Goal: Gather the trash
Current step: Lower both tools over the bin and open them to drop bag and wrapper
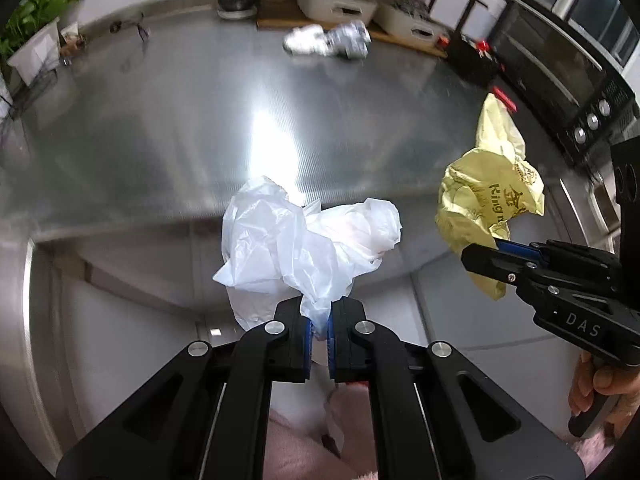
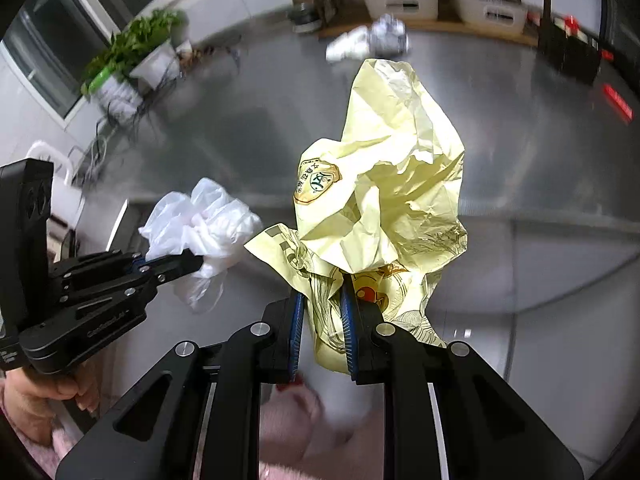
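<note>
Left wrist view shows your left gripper squeezed tight on a thin neck of the white plastic bag. You hold it by that bunched bit so the puffy part hangs free off the shiny metal surface and cannot slip out. Your right gripper is clamped on the crumpled yellow paper wrapper in the same way, low down, so most of the paper sticks out past the blue pads. Both pieces are up in the air near each other, one in each hand, likely so you can carry them off together.

More trash is left. A white and silver crumpled lump lies far back on the surface, just in front of the wooden shelf. It is blurry, so you cannot tell what it is. No bin shows in either view. The folds of each piece hide what is inside. Something pink and fuzzy sits below your grippers, cut off at the bottom.
</note>
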Demonstrator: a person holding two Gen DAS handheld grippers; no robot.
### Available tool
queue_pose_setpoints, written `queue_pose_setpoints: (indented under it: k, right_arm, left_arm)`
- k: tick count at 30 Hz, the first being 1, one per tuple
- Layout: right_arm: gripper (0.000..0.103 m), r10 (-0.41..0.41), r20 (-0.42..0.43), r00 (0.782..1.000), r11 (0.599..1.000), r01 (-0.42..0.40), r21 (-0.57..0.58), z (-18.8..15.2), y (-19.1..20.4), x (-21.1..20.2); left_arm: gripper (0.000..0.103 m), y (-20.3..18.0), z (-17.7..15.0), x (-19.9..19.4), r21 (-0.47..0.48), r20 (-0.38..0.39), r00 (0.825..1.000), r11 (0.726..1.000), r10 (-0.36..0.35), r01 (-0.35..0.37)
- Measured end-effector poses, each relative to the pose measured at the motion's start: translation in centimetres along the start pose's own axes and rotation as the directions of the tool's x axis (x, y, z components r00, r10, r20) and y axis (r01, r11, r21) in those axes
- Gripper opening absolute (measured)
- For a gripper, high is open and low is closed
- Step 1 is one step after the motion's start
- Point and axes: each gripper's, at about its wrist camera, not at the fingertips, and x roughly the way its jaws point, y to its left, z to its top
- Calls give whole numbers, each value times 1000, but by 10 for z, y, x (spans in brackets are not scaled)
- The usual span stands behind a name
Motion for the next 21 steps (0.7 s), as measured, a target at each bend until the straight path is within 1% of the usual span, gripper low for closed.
queue_pose_setpoints:
  k: [3,4,7,9,12,15,17,21]
  right_arm:
    - [19,14,-60,998,999,-12,33,-18,-4,14]
    - [19,17,-91,996,999,-12,49,-25,-7,24]
    - [19,13,-142,990,997,-2,83,-38,-14,48]
    - [19,10,-167,986,995,7,104,-46,-19,66]
    - [19,29,-193,981,988,1,155,-54,-30,92]
    - [19,46,-218,975,980,-2,197,-64,-42,127]
    - [19,42,-239,970,978,9,208,-70,-46,146]
    - [19,47,-275,960,969,23,245,-81,-54,181]
  left_arm:
    - [4,0,-20,14,1,-44,999,1000,-15,15]
    - [4,0,-25,19,-1,-59,998,1000,-19,19]
    - [4,1,-39,40,-7,-101,994,1000,-30,29]
    - [4,3,-46,58,-5,-126,991,999,-33,33]
    - [4,7,-55,86,-9,-161,986,999,-39,38]
    - [4,16,-65,121,-44,-208,977,998,-52,44]
    - [4,22,-72,142,-68,-236,970,997,-62,47]
    - [4,30,-82,178,-99,-264,961,994,-78,53]
